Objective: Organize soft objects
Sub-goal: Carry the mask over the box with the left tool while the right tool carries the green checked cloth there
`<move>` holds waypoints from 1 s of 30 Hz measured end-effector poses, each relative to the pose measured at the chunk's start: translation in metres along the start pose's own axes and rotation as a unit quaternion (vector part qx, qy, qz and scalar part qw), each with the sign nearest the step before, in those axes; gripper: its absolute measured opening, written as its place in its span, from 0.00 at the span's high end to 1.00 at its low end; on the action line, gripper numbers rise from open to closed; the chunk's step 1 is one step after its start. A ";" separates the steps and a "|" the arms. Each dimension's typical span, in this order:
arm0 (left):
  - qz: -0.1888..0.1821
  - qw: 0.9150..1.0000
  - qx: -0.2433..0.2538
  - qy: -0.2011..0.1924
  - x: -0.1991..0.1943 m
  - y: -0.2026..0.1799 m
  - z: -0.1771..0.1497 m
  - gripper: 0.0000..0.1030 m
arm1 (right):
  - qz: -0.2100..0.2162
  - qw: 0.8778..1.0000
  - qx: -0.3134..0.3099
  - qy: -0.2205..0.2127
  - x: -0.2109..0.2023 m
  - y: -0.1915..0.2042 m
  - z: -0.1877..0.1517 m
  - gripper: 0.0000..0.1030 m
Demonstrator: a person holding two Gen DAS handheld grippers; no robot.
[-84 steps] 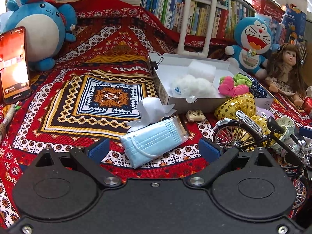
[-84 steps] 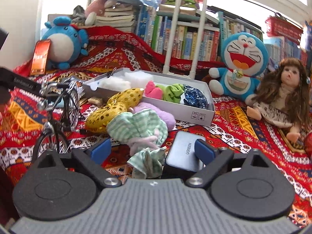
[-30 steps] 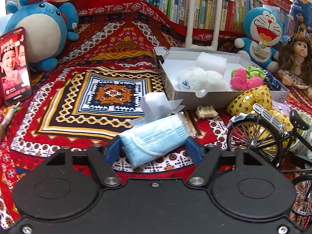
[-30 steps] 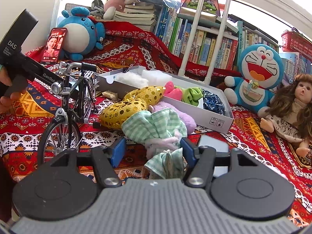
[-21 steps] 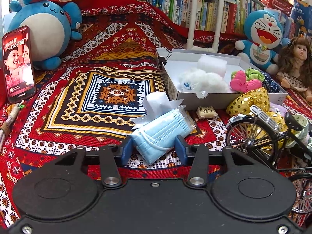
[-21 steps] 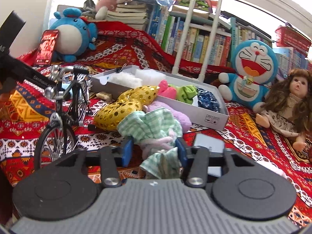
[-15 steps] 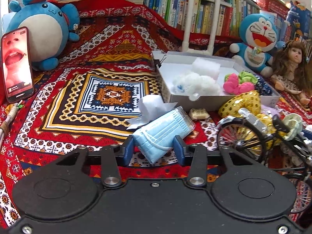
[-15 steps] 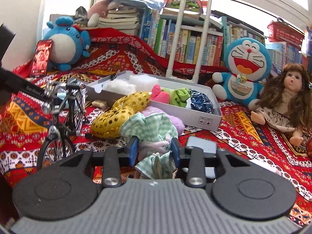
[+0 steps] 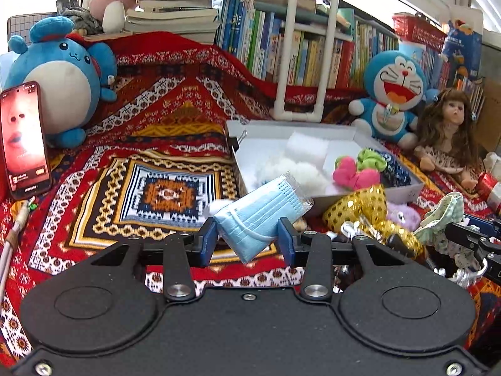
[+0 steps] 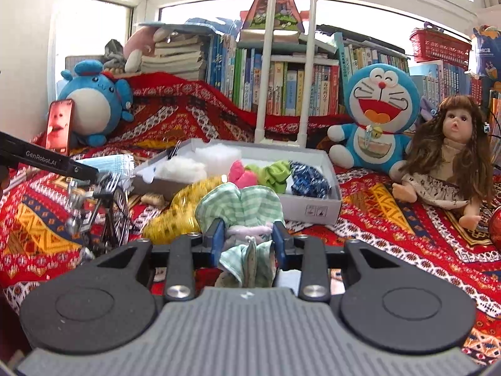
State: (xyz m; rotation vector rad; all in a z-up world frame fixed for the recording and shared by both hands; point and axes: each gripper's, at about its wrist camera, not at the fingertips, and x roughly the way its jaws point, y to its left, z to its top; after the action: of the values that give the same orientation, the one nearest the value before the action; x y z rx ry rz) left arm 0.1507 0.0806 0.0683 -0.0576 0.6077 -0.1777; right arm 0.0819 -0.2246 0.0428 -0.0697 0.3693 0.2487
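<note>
My left gripper (image 9: 247, 239) is shut on a pack of blue face masks (image 9: 261, 213) and holds it lifted above the blanket, near the front left of the white box (image 9: 407, 189). My right gripper (image 10: 247, 239) is shut on a green checked cloth (image 10: 241, 205), raised in front of the white box (image 10: 313, 211). The box holds white cotton (image 9: 297, 172), a pink scrunchie (image 9: 350, 175), a green scrunchie (image 10: 275, 170) and a dark blue one (image 10: 308, 181). The masks also show in the right wrist view (image 10: 116, 161).
A gold sequin cloth (image 9: 360, 203) and a purple fluffy item (image 9: 402, 216) lie before the box. A toy bicycle (image 10: 106, 213) stands at left. A phone (image 9: 23, 138), blue plush (image 9: 62, 78), Doraemon plush (image 10: 375, 119) and doll (image 10: 447, 156) surround the patterned blanket.
Both grippers closed from open onto their items. The left one lifted the mask pack off the blanket toward the box; the right one raised the green checked cloth.
</note>
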 end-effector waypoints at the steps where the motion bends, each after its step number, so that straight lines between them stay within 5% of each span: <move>1: -0.001 1.000 -0.001 -0.001 0.000 0.000 0.003 0.62 | -0.002 1.000 0.003 -0.003 -0.001 -0.002 0.003 0.63; 12: -0.022 1.000 -0.011 -0.008 0.017 -0.007 0.044 0.62 | 0.002 0.997 0.070 -0.017 0.013 -0.033 0.042 0.64; 14: -0.025 1.000 -0.018 -0.004 0.024 -0.008 0.051 0.62 | 0.003 0.996 0.092 -0.017 0.017 -0.040 0.050 0.73; 21: -0.032 0.999 -0.030 0.009 0.036 -0.008 0.055 0.62 | 0.016 0.992 0.122 -0.010 0.025 -0.054 0.058 0.79; 25: -0.032 0.999 -0.028 0.018 0.039 -0.008 0.051 0.62 | 0.052 0.994 0.096 0.009 0.022 -0.047 0.044 0.71; 30: -0.031 0.999 -0.028 0.019 0.039 -0.007 0.048 0.62 | 0.065 0.996 0.038 0.045 0.017 -0.033 0.025 0.46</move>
State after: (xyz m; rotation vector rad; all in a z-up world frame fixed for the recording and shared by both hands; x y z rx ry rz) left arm 0.2085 0.0669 0.0871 -0.1283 0.6496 -0.2227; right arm 0.1146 -0.2493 0.0609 0.0177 0.4732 0.3609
